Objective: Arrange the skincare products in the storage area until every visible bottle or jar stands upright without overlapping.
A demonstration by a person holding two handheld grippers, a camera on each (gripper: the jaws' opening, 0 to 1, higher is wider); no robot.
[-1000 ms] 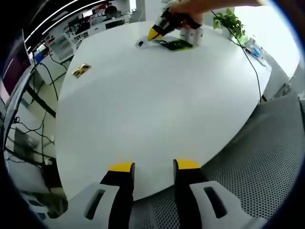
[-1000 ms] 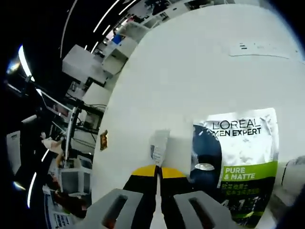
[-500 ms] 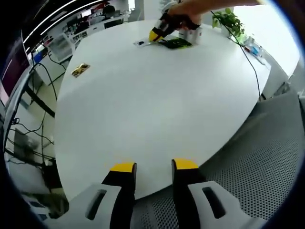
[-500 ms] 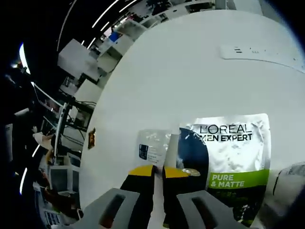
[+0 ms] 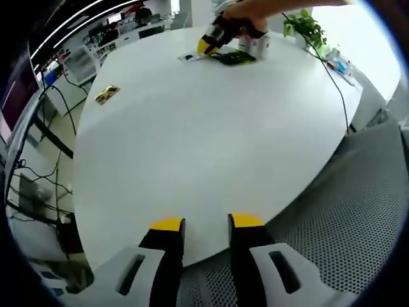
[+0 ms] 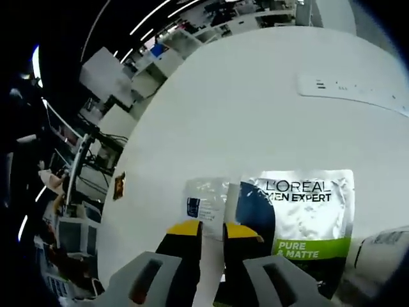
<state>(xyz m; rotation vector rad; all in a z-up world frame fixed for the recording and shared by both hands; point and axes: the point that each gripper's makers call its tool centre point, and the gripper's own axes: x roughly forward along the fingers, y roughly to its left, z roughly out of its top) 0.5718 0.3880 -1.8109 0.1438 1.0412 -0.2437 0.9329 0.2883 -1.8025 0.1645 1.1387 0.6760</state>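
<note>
1. We see a large white round table [image 5: 211, 141] that takes up most of both views, with an office of desks and shelving behind it.
2. In the left gripper view, a grey perforated chair [image 5: 358, 211] stands at the table's near edge, to the right.
3. The left gripper [image 5: 207, 223] hangs over the near rim of the table, well apart from the products, its yellow-tipped jaws parted with nothing between them.
4. In the right gripper view, the right gripper [image 6: 212, 228] sits low over the table with its jaws slightly apart and holding nothing; its tips overlap the near edges of two sachets.
5. The L'Oreal Men Expert sachet [image 6: 307, 214] lies flat on the table, white and dark with a green "Pure & Matte" band.
6. A small silver sachet [image 6: 203, 199] lies flat just beside it, on its left; we cannot tell whether they touch.
7. A white tube [image 6: 380, 256] shows at the right edge, next to the large sachet.
8. Far across the table in the left gripper view, white bottles [image 5: 255, 43] stand by a hand.
9. A small brown packet [image 5: 107, 94] lies alone near the table's left edge.
</note>
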